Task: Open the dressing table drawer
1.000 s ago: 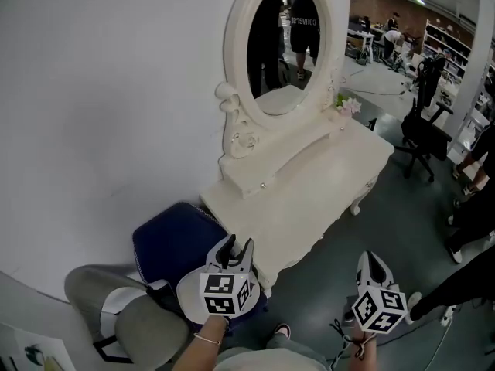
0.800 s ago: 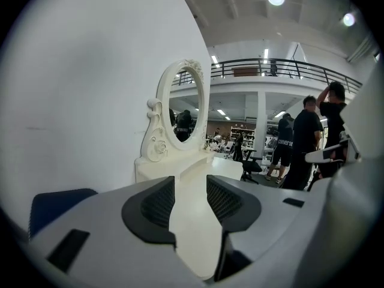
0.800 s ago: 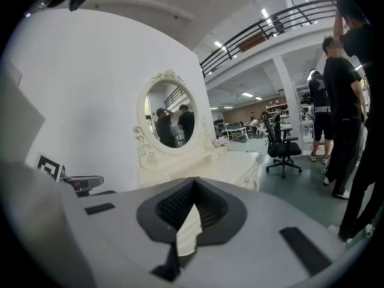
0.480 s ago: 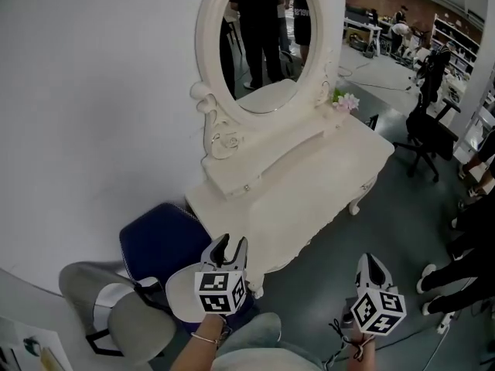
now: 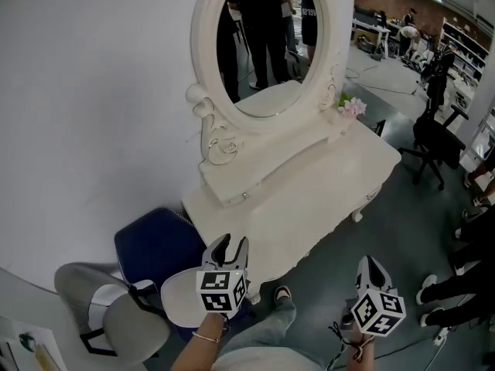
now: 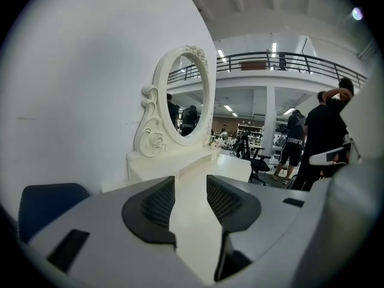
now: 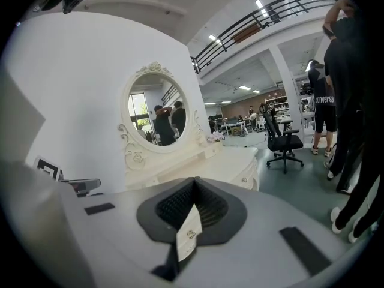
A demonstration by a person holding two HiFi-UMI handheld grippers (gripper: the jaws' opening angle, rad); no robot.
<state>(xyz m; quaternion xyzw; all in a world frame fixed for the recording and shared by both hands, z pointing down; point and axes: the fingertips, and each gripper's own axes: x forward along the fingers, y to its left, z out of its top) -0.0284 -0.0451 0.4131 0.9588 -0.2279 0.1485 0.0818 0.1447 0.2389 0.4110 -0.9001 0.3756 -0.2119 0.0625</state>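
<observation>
Your left claw hung with its jaws apart and nothing between them; in the left gripper view only the pale worktop showed through the gap. Your right claw had its jaws closed tip to tip, holding nothing.

The white dressing table stood ahead of both claws, its near edge just beyond the left claw and well apart from the right one. The drawer front with its small knob lay ahead of the right claw and slightly to its right, shut and untouched. The oval mirror rose far ahead of the left claw, and a sprig of pink flowers sat far ahead of the right claw. A blue chair stood just left of the left claw.

Since half a second before, both claws kept nearly the same places and the same jaw states. The dressing table had shifted only slightly in the head view, and your shoe had come into sight between the claws.
</observation>
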